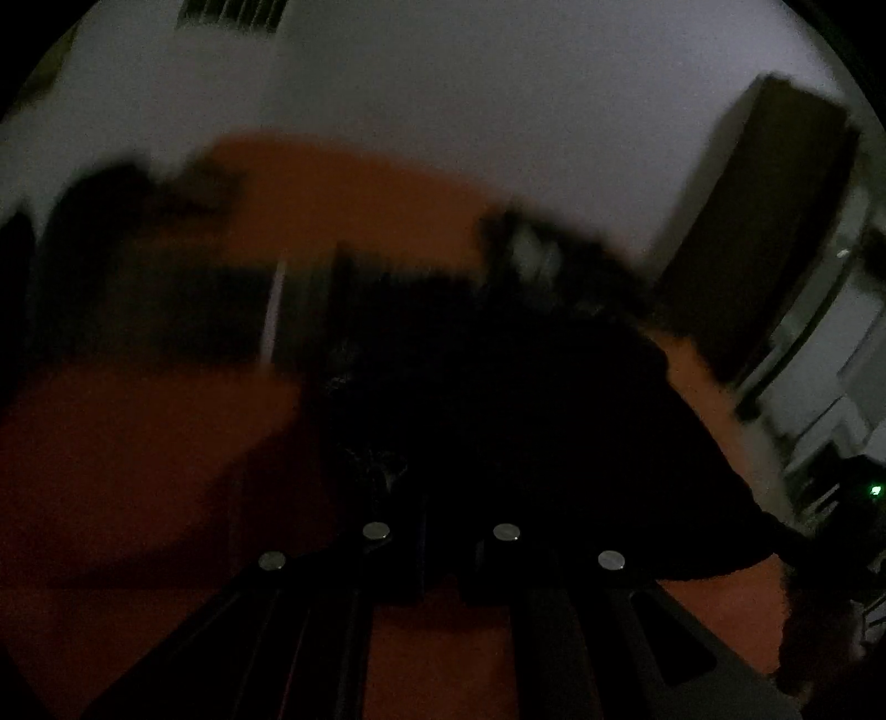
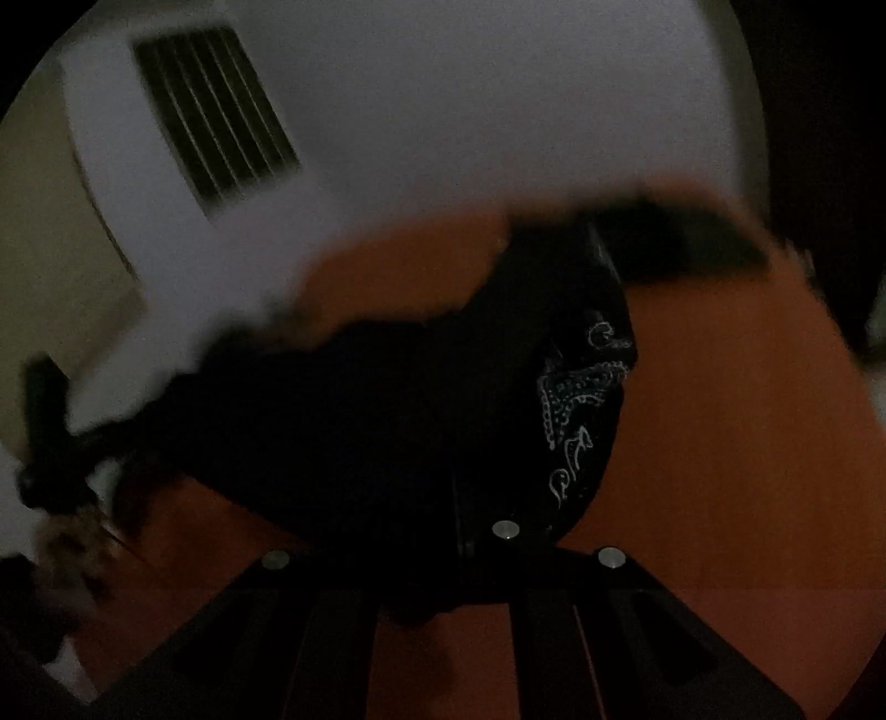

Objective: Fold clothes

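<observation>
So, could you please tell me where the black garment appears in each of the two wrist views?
Left wrist view: the black garment fills the centre and lower right, running down to the left gripper, which is shut on it.
Right wrist view: it spans the centre, its white paisley print at centre right, down to the right gripper, also shut on it.
Shared landmark: the slatted wall vent, top left in both.

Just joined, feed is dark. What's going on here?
A person with a gripper in each hand is folding a black garment over an orange surface. Both the left gripper and the right gripper look shut on the cloth. A pale print shows in the right wrist view. The pictures are dim and blurred, so the fold's progress is unclear.
</observation>
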`<action>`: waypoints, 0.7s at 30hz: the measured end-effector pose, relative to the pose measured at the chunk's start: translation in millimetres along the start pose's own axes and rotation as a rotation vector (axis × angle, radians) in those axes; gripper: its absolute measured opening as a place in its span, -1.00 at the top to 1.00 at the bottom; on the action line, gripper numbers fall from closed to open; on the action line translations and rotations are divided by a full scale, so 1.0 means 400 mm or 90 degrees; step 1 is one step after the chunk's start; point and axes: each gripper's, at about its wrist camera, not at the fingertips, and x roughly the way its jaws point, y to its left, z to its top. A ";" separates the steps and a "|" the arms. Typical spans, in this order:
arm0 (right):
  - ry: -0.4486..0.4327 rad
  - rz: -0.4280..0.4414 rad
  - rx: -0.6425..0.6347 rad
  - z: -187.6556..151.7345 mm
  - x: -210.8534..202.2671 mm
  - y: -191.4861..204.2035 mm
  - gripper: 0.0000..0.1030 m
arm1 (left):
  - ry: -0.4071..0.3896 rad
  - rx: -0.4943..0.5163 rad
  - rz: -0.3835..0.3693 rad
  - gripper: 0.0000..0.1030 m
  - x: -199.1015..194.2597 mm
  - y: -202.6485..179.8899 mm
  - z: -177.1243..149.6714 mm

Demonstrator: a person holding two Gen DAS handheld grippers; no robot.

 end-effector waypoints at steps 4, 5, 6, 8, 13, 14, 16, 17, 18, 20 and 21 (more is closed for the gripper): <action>0.098 -0.052 0.022 -0.207 0.139 -0.056 0.89 | 0.082 -0.038 0.010 0.85 0.102 0.055 -0.158; 0.100 -0.061 0.023 -0.231 0.148 -0.062 0.86 | 0.087 -0.026 0.011 0.81 0.107 0.055 -0.177; 0.099 -0.066 0.028 -0.254 0.152 -0.071 0.84 | 0.089 -0.011 0.012 0.73 0.110 0.055 -0.192; 0.098 -0.061 0.041 -0.270 0.147 -0.088 0.69 | 0.097 0.028 0.001 0.70 0.100 0.046 -0.203; 0.136 -0.008 0.030 -0.273 0.092 -0.108 -0.11 | 0.181 0.074 -0.030 0.68 0.049 0.087 -0.226; 0.143 0.003 0.031 -0.275 0.077 -0.117 -0.11 | 0.195 0.060 -0.033 0.68 0.043 0.097 -0.226; 0.144 0.025 0.057 -0.279 0.044 -0.143 -0.11 | 0.207 0.028 -0.059 0.68 0.028 0.121 -0.210; 0.135 0.034 0.075 -0.266 0.034 -0.162 -0.12 | 0.206 0.011 -0.078 0.68 0.022 0.134 -0.195; 0.122 0.037 0.094 -0.248 0.022 -0.185 -0.15 | 0.197 -0.004 -0.091 0.66 0.024 0.145 -0.167; 0.091 0.034 0.133 -0.199 0.012 -0.240 -0.26 | 0.184 -0.044 -0.124 0.51 0.050 0.170 -0.101; 0.083 0.039 0.150 -0.170 0.018 -0.263 -0.26 | 0.181 -0.066 -0.143 0.32 0.071 0.183 -0.065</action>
